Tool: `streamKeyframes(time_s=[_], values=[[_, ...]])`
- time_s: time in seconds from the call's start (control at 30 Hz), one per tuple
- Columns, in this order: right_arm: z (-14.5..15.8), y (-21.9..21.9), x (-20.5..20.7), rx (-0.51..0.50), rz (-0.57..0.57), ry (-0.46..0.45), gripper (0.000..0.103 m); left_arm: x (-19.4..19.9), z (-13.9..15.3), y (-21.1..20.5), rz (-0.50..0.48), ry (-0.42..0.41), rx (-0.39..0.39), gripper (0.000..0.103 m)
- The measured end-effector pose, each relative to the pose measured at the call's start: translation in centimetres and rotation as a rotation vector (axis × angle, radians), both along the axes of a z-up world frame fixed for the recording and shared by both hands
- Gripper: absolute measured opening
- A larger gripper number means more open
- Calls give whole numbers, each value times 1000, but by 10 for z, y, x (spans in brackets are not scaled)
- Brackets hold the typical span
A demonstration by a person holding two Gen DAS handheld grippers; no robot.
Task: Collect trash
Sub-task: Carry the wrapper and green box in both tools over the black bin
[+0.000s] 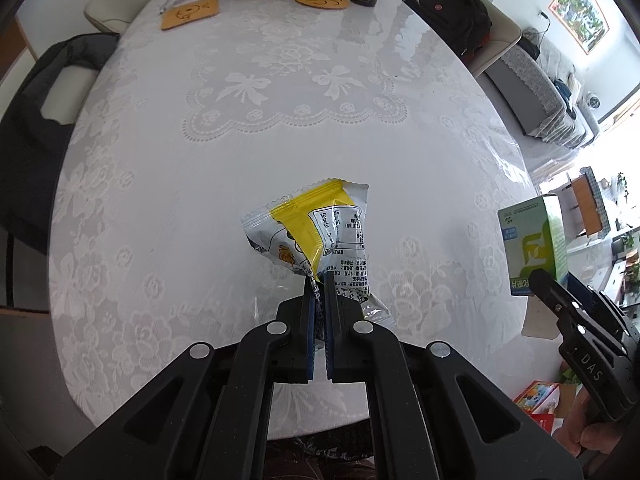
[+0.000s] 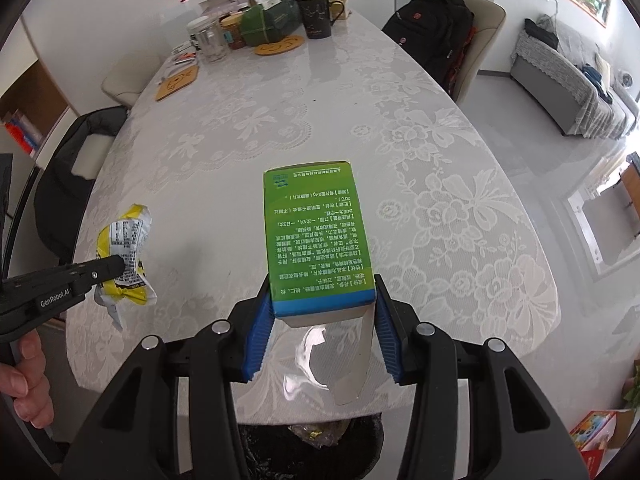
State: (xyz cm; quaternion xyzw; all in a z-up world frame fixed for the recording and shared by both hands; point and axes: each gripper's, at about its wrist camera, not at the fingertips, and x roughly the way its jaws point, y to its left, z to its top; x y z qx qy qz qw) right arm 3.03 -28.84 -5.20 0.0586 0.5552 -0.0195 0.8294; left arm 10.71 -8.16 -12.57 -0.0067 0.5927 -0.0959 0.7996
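Left tongs (image 1: 319,280) pinch a yellow wrapper (image 1: 316,228); right tongs (image 2: 322,300) clamp a green box (image 2: 316,232). Next, likely, release both over the bin (image 2: 312,440) at six o'clock.

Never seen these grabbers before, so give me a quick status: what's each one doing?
Left gripper shut on yellow snack wrapper. Right gripper clamped on green box. Both lifted above table. Bin below the near edge, nothing blocking.

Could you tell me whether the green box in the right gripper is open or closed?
Open: the green box has its near-end flap hanging loose between the right gripper fingers.
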Motion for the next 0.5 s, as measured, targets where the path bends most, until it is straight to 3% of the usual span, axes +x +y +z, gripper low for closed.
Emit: streamKeyframes(time_s=[0.5], values=[[16, 13, -49, 0, 59, -30, 44, -70, 10, 8, 42, -29, -8, 2]])
